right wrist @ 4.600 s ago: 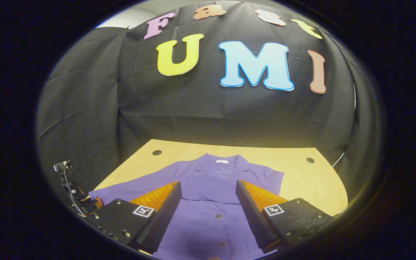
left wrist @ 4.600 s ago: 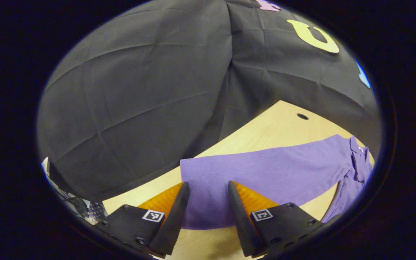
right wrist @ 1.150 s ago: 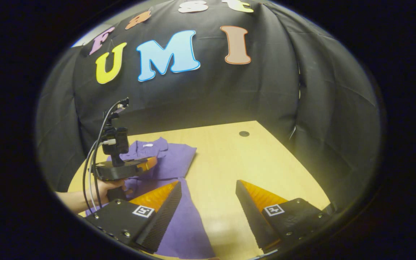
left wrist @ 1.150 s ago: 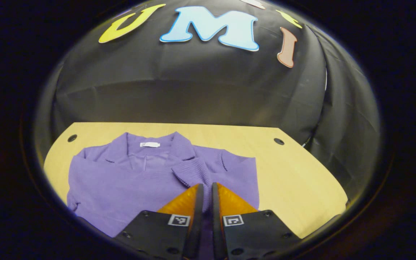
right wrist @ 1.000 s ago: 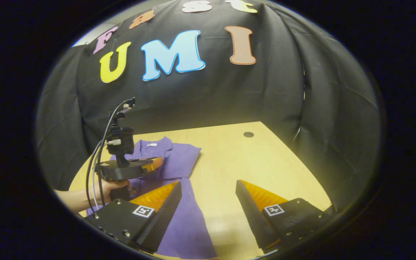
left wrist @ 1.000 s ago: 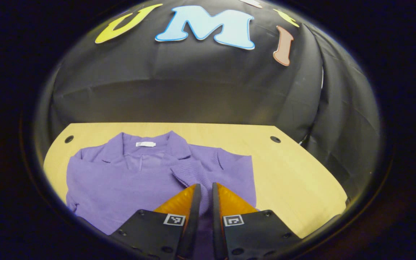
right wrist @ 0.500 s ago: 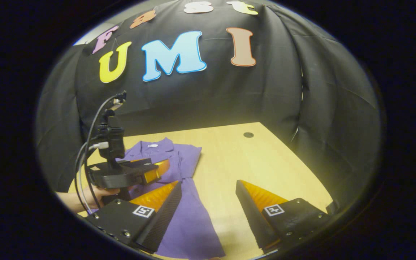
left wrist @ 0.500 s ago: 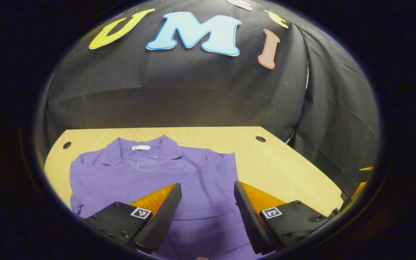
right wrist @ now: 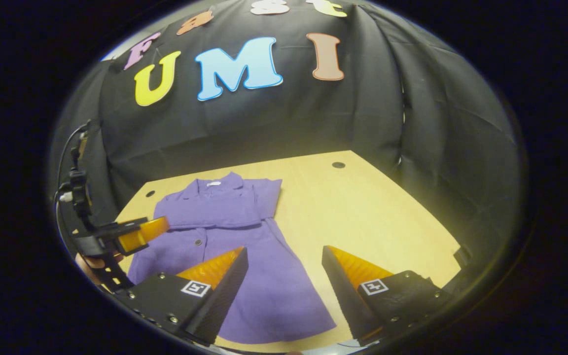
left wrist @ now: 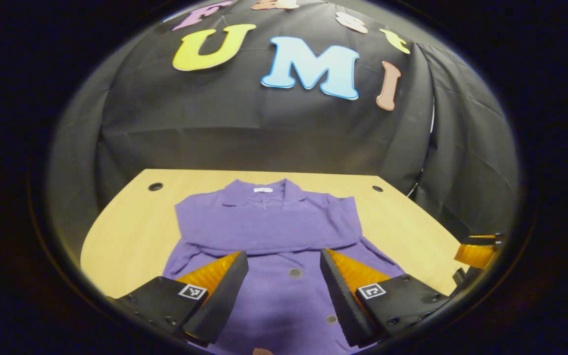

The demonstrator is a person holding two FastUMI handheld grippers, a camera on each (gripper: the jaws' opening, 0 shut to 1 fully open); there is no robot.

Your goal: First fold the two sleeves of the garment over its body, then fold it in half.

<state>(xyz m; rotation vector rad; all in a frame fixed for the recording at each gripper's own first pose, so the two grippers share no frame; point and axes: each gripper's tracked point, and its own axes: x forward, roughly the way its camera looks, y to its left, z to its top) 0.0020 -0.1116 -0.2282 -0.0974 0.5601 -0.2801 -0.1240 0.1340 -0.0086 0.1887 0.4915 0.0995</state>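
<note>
Both sleeves (left wrist: pixel 264 229) lie folded across the purple garment (right wrist: pixel 244 276); the left gripper (left wrist: pixel 284 291) and right gripper (right wrist: pixel 284 288) are held wide, empty. The hem is best pinched at both corners together.

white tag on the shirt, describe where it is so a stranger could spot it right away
Start at the wooden table, where a purple shirt lies flat with its sleeves folded across the chest. Go to the collar at the far end, by the black wall. The tag sits inside it, the shirt's one white patch.
</note>
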